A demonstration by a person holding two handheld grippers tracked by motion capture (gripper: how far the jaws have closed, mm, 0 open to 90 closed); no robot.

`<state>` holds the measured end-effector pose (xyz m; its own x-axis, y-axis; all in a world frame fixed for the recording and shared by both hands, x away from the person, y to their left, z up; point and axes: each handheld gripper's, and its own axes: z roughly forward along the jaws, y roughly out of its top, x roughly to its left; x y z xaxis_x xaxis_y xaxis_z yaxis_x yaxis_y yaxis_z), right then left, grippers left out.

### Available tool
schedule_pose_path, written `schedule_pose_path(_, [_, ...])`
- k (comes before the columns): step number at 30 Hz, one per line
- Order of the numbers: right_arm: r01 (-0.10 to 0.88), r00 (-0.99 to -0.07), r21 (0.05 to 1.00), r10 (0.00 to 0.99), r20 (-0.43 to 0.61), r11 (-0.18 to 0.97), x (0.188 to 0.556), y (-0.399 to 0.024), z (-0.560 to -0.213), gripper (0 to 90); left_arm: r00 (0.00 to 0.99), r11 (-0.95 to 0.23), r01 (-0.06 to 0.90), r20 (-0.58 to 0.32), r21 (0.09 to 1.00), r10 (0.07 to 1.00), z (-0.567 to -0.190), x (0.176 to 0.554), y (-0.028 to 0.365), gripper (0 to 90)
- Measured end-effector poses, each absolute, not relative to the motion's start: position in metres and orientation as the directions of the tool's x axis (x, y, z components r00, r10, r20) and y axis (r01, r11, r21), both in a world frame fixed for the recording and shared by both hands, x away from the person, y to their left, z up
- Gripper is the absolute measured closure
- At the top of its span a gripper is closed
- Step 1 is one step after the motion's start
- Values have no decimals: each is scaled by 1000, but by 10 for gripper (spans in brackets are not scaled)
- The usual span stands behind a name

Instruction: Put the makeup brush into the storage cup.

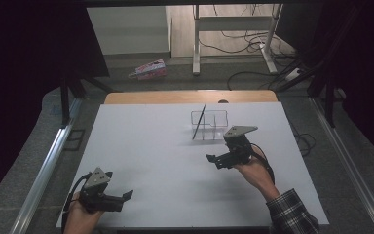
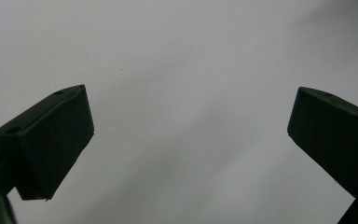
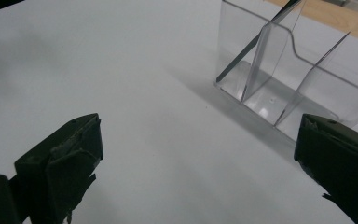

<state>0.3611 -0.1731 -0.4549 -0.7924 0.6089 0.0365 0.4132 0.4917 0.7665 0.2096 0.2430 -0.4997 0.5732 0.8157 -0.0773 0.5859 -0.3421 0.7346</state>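
A clear plastic organizer with upright dividers stands on the white table, right of centre toward the back. A thin dark pen-like stick leans in its left compartment, also seen as a slanted rod in the right gripper view. My right gripper hovers just in front of the organizer, open, nothing between its jaws. My left gripper rests near the table's front left corner, open and empty, facing bare white tabletop.
A wooden strip borders the table's far edge. On the floor beyond lie a pink-and-white box, a metal desk frame and loose cables. Metal rails run along both sides of the table.
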Motion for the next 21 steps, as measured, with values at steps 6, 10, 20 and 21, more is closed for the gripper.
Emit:
schedule_pose_path(6, [407,-799,749,601,15,522,355,-173,-459,0,569,-336,587,-80,737,818,-500,209,244,9])
schedule_pose_path(10, [407,-797,751,604,14,520,350,-176,-458,0,570,-336,586,-80,737,818,-499,209,244,9])
schedule_pose_path(20, [415,-785,753,619,13,510,340,-188,-459,0,569,-337,587,-79,737,818,-499,209,244,9])
schedule_pose_path(21, [415,-785,752,620,12,512,339,-190,-459,0,570,-338,587,-79,736,818,-500,209,244,9])
